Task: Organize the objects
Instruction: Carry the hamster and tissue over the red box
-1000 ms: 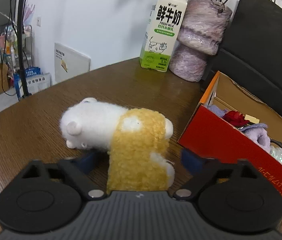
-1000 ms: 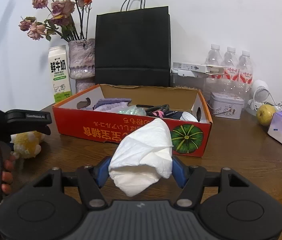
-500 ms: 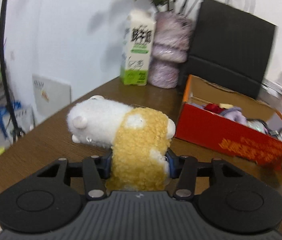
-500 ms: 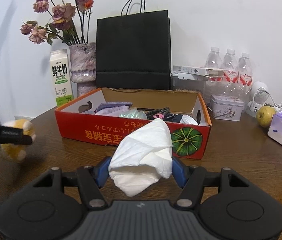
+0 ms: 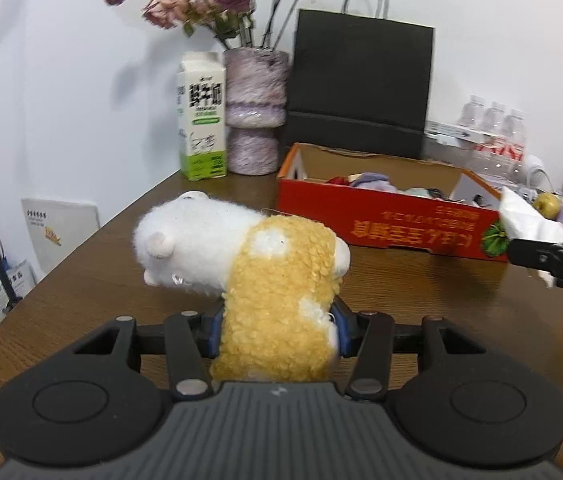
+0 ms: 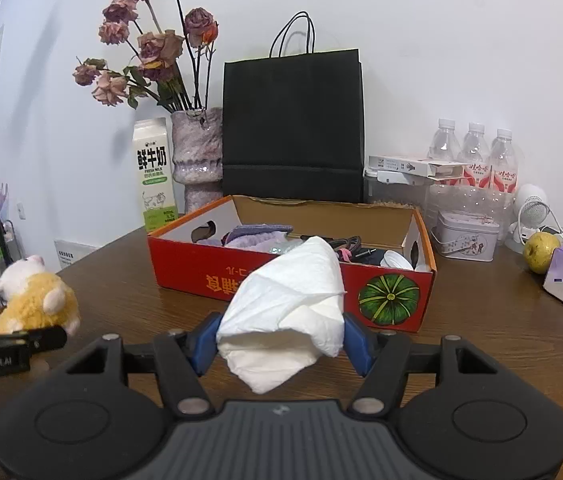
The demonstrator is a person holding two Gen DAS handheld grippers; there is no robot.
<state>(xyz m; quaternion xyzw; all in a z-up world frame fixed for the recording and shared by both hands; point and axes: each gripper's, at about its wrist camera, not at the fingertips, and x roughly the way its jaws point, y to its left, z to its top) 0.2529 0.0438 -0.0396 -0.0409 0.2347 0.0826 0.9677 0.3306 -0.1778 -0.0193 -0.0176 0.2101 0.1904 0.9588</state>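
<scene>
Two soft loads: left hand-held gripper [image 5: 277, 324] squeezes the plush hamster [image 5: 249, 264] round its yellow middle above the bench [image 5: 421, 292]; right hand-held gripper [image 6: 281, 344] pinches crumpled tissue [image 6: 289, 304], light and tearable, before the red box [image 6: 293, 280].

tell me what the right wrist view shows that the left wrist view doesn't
Only the right wrist view: the tin and the right gripper shut on the white tissue, seen close.
Only the left wrist view: the left gripper shut on the plush toy, seen close.
Both: the red box, milk carton, black bag, vase of dried roses, water bottles and yellow fruit.
</scene>
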